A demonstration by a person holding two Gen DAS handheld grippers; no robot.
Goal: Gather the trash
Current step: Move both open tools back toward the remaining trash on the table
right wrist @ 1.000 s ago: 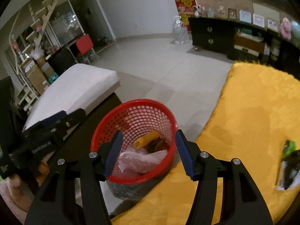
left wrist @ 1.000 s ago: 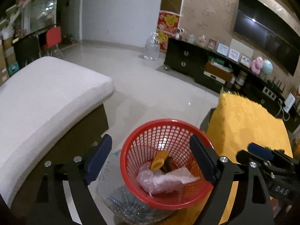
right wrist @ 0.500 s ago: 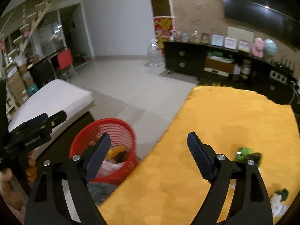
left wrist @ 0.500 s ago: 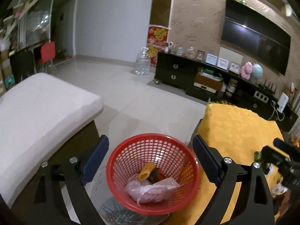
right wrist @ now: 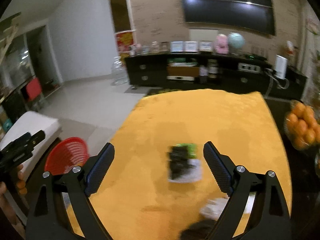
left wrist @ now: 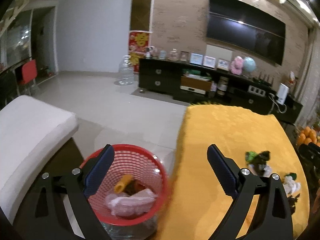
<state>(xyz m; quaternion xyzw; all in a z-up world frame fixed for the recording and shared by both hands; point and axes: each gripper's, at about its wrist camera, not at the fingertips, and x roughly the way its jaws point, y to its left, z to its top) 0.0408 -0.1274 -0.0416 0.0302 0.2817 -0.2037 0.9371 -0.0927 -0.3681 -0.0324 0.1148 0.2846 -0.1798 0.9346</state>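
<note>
Left wrist view: the left gripper (left wrist: 159, 172) hangs spread wide and empty, jaws just opened further, above the round red plastic mesh basket (left wrist: 144, 161) holding a yellow scrap (left wrist: 122, 184) and crumpled clear plastic wrap (left wrist: 133, 202), beside the yellow cloth-covered table (left wrist: 226, 132).

Right wrist view: the right gripper (right wrist: 159, 168), jaws just opened wide, nothing pinched, hovers over a blurred green-and-black wrapper (right wrist: 183, 161) lying on the table.

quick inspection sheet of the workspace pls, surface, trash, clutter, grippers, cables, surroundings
surface: yellow cloth covers the table.
job's things: red basket on the floor beside the table, holding wrappers; green-black wrapper and white scrap lie on the cloth.
clutter: oranges at the right edge.
grippers: left gripper open, empty; right gripper just opened, empty.
cables: cord on the TV cabinet.
surroundings: white sofa, TV.
</note>
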